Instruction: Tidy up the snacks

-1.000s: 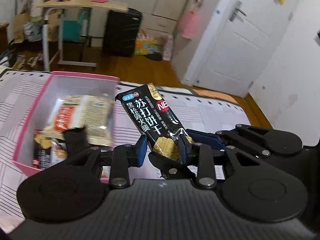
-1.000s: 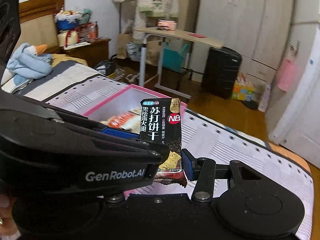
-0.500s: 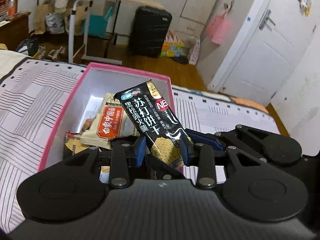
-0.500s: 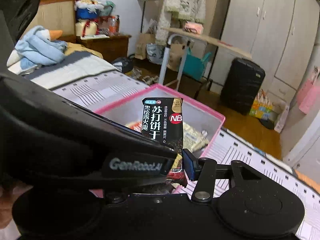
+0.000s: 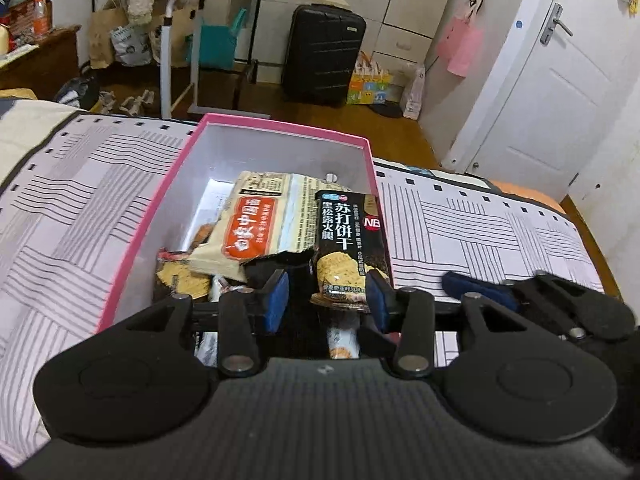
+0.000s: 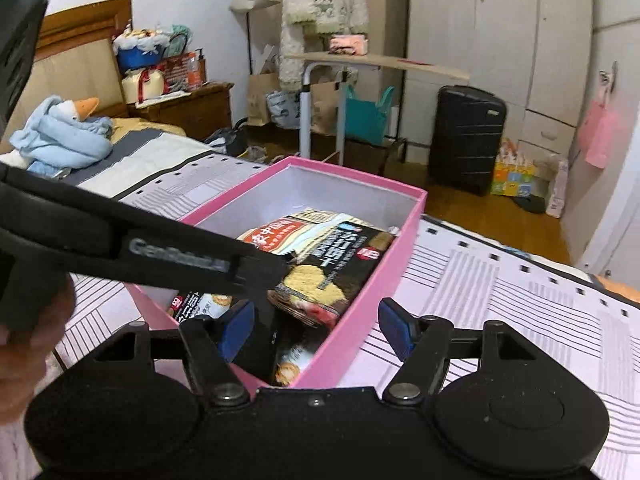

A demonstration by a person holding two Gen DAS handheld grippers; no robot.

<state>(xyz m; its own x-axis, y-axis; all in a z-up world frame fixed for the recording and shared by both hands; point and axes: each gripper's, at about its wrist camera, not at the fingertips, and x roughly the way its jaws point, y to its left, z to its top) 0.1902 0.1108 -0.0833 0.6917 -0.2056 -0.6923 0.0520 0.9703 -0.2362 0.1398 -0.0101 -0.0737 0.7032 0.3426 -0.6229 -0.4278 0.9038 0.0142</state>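
Between our left gripper (image 5: 324, 296)'s just-widened jaws the black cracker packet (image 5: 350, 248) lies released in the pink box (image 5: 280, 126), while our right gripper (image 6: 316, 330) straddles the box wall, jaws freshly spread and empty, so we should lift both straight clear.

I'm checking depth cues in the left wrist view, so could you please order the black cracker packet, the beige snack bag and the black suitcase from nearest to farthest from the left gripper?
From the left gripper:
1. black cracker packet, in the pink box, by the right finger.
2. beige snack bag, farther in, left of centre.
3. black suitcase, on the floor beyond the bed.
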